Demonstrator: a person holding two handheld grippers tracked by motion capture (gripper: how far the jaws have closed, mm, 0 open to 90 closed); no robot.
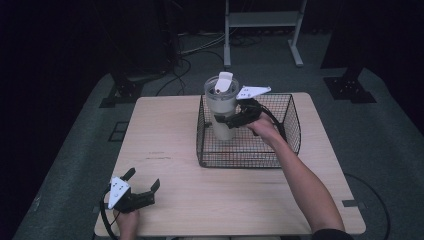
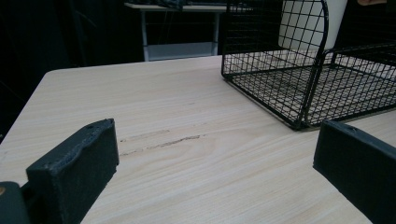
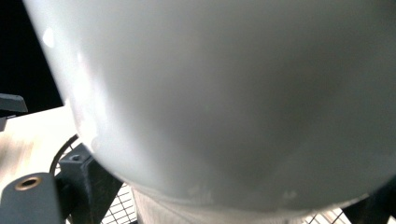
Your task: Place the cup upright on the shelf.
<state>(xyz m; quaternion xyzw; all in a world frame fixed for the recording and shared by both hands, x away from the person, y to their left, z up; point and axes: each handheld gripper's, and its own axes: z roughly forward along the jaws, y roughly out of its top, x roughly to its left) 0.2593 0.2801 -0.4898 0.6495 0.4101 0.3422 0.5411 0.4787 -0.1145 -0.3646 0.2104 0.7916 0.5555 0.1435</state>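
One white tumbler (image 1: 221,107) is in view, upright, with one lid and one flip tab raised at its top. It is held above the floor of one black wire basket (image 1: 287,107), at the basket's far left corner; its lower end sits below the level of the basket rim, and whether it touches the mesh floor cannot be told. In the right gripper view the tumbler's white wall (image 3: 224,93) lies directly against the camera, with one black jaw at each lower corner of the picture.

The right gripper (image 1: 231,120) grips the tumbler around its middle, one jaw on each side, pinching it. One hand (image 1: 264,127) holds this gripper from inside the basket, and the forearm crosses the basket's near rim.

The left gripper (image 1: 142,187) rests at the near left corner of the one wooden table (image 1: 165,145), well apart from the basket. Its two jaws stand spread wide with nothing between them. In the left gripper view both jaws rise over bare tabletop (image 2: 163,116), and the basket (image 2: 308,79) stands ahead to the right with the tumbler's base (image 2: 308,23) behind its mesh.

Two grippers, two hands, one basket and one tumbler are counted. One grey frame (image 1: 262,20) stands on the floor beyond the table.
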